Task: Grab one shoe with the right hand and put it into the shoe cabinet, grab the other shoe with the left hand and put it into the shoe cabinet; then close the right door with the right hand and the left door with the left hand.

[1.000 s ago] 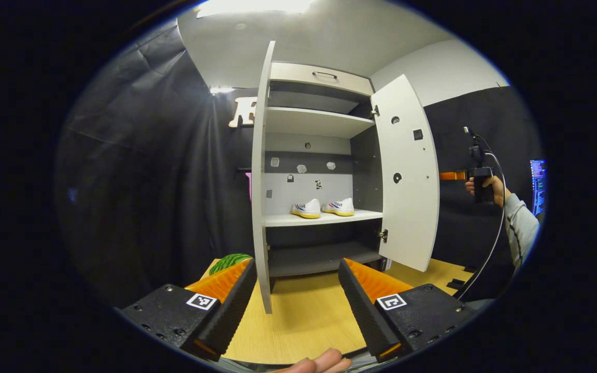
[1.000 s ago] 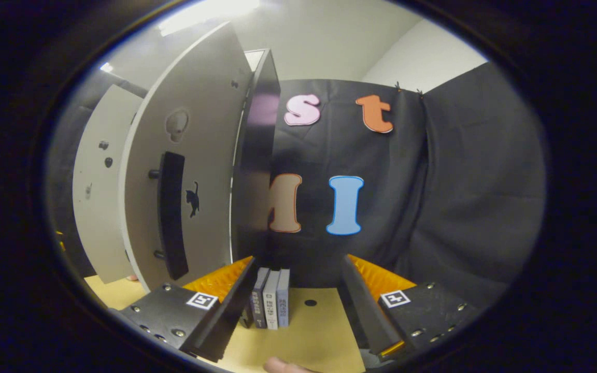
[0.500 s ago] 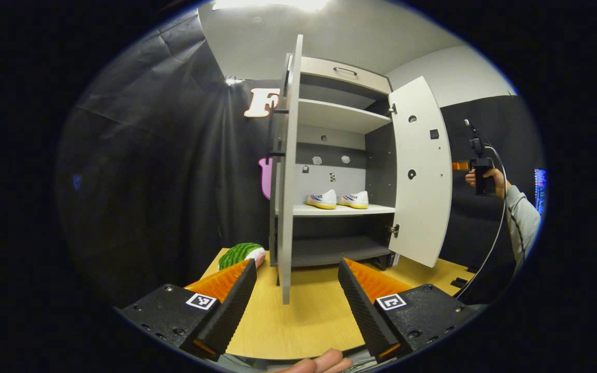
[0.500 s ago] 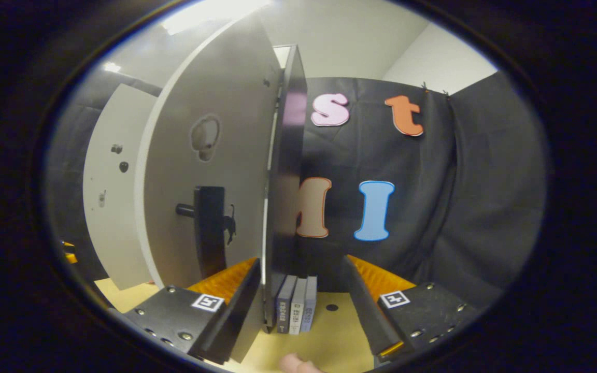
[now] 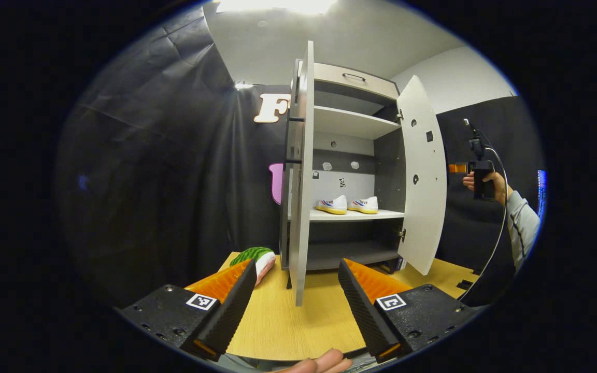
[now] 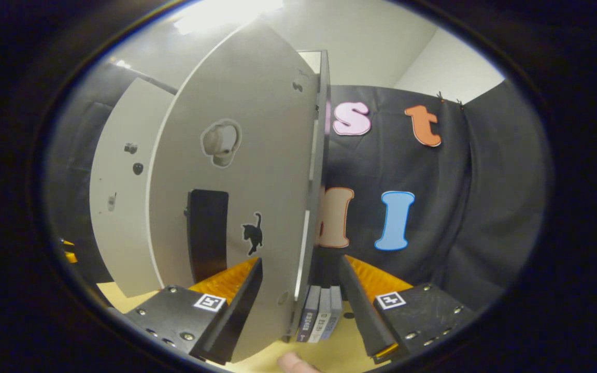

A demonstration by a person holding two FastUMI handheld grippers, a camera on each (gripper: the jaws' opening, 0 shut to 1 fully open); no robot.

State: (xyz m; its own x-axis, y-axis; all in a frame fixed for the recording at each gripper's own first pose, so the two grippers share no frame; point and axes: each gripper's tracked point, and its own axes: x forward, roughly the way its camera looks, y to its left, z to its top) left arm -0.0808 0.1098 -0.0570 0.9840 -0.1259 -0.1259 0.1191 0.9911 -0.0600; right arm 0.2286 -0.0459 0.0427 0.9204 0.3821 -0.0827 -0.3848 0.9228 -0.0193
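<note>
Two white shoes (image 5: 332,204) (image 5: 365,204) stand side by side on the middle shelf of the shoe cabinet (image 5: 353,124). Both doors are open. The left door (image 5: 302,181) faces my left gripper (image 5: 296,295) edge-on, some way off; that gripper is open and holds nothing. The right door (image 5: 424,171) stands ajar, and a hand holds my right gripper (image 5: 458,168) just behind it. In the right gripper view the right door's outer face (image 6: 241,171), with a black handle (image 6: 206,235), fills the near left. My right gripper (image 6: 301,298) is open, the door's lower edge between its fingers; touching cannot be told.
A watermelon-slice toy (image 5: 254,256) lies on the wooden table (image 5: 288,326) left of the cabinet. Several books (image 6: 322,318) stand by the cabinet's dark side panel (image 6: 322,155). The left door (image 6: 117,197) shows beyond the right one. A sleeve and cable (image 5: 519,228) hang at right.
My left gripper has drifted left, so the left door now shows edge-on. My right gripper has come closer to the right door's outer face, which now reaches between its fingers.
</note>
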